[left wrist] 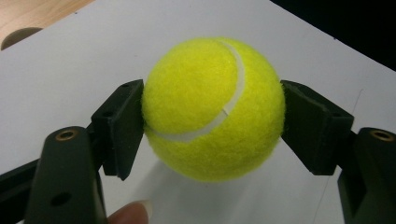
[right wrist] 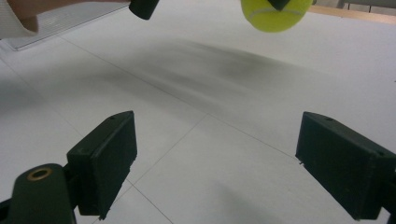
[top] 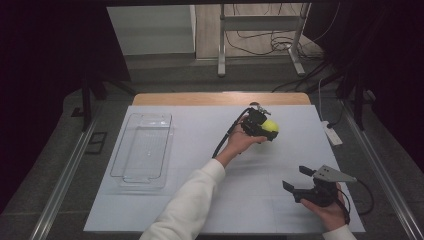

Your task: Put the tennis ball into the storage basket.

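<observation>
A yellow tennis ball (left wrist: 212, 109) with a white seam sits squeezed between the two black pads of my left gripper (left wrist: 212, 126), held a little above the white table cover. From above, that left gripper (top: 265, 128) and the tennis ball (top: 271, 128) hang over the far middle of the table. My right gripper (top: 295, 178) rests near the front right corner, its jaws wide apart with nothing between them. In the right gripper view, my right gripper (right wrist: 217, 163) looks over bare white cover, with the tennis ball (right wrist: 275, 16) at the top edge.
A clear plastic tray (top: 143, 150) lies at the left of the white cover (top: 200, 165). A white power strip (top: 332, 134) lies by the right edge. A metal stand (top: 260, 37) and cables are on the floor beyond the table.
</observation>
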`<act>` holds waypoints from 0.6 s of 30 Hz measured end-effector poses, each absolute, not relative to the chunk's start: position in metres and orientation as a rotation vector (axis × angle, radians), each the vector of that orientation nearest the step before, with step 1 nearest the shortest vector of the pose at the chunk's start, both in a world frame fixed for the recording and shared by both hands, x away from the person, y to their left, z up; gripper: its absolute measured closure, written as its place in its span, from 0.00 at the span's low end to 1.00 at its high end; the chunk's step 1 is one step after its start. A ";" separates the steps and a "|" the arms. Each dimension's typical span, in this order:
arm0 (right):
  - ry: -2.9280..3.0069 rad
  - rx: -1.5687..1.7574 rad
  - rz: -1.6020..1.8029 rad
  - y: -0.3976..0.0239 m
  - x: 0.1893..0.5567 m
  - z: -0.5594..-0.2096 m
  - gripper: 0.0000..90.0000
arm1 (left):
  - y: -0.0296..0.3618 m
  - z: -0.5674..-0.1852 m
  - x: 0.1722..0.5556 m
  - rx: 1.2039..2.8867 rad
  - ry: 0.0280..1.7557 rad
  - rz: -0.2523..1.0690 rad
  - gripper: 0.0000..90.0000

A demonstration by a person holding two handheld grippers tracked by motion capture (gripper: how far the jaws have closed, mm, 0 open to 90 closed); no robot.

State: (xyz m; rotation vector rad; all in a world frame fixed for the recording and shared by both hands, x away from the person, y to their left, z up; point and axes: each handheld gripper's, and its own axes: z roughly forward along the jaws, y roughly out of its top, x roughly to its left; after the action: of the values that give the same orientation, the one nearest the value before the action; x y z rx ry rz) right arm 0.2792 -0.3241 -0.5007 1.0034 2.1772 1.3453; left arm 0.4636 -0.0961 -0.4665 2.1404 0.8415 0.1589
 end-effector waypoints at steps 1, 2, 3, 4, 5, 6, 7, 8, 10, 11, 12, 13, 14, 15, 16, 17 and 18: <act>2.177 1.003 1.345 -0.324 0.279 -0.501 0.14 | -0.094 -0.465 0.463 2.140 0.839 0.162 0.31; 2.178 1.001 1.346 -0.324 0.279 -0.501 0.14 | -0.093 -0.465 0.462 2.139 0.838 0.165 0.31; 2.178 1.003 1.348 -0.324 0.279 -0.500 0.14 | -0.092 -0.464 0.461 2.136 0.837 0.170 0.31; 2.177 1.003 1.348 -0.324 0.279 -0.500 0.14 | -0.091 -0.463 0.460 2.133 0.837 0.169 0.31; 2.178 1.003 1.346 -0.324 0.279 -0.501 0.14 | -0.090 -0.463 0.460 2.131 0.835 0.169 0.31; 2.178 1.004 1.345 -0.323 0.279 -0.501 0.14 | -0.090 -0.462 0.459 2.131 0.834 0.170 0.31; 2.180 1.003 1.343 -0.323 0.279 -0.501 0.14 | -0.089 -0.462 0.459 2.132 0.830 0.171 0.31; 2.181 1.003 1.341 -0.323 0.279 -0.501 0.14 | -0.089 -0.461 0.458 2.131 0.827 0.172 0.31; 2.181 1.004 1.340 -0.323 0.279 -0.501 0.14 | -0.089 -0.461 0.457 2.130 0.824 0.174 0.31; 2.180 1.005 1.340 -0.323 0.279 -0.501 0.14 | -0.089 -0.460 0.457 2.132 0.822 0.176 0.31; 2.180 1.005 1.340 -0.324 0.279 -0.501 0.14 | -0.088 -0.460 0.456 2.132 0.820 0.177 0.31; 2.180 1.006 1.339 -0.324 0.279 -0.501 0.14 | -0.088 -0.459 0.456 2.129 0.820 0.176 0.31; 2.180 1.006 1.339 -0.324 0.279 -0.501 0.14 | -0.088 -0.459 0.455 2.129 0.819 0.175 0.31; 2.180 1.006 1.339 -0.324 0.279 -0.501 0.14 | -0.088 -0.458 0.455 2.129 0.818 0.176 0.31; 2.181 1.005 1.339 -0.324 0.279 -0.501 0.14 | -0.087 -0.458 0.454 2.122 0.818 0.175 0.31; 2.181 1.005 1.339 -0.324 0.279 -0.501 0.14 | -0.087 -0.458 0.454 2.122 0.818 0.175 0.31; 2.181 1.004 1.338 -0.324 0.279 -0.501 0.14 | -0.087 -0.457 0.454 2.121 0.816 0.174 0.31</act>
State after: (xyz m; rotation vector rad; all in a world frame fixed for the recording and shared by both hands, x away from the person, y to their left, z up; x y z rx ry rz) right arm 0.2790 -0.3237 -0.5009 1.0039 2.1812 1.3380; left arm 0.4536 -0.0872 -0.4574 2.1208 0.8164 0.1737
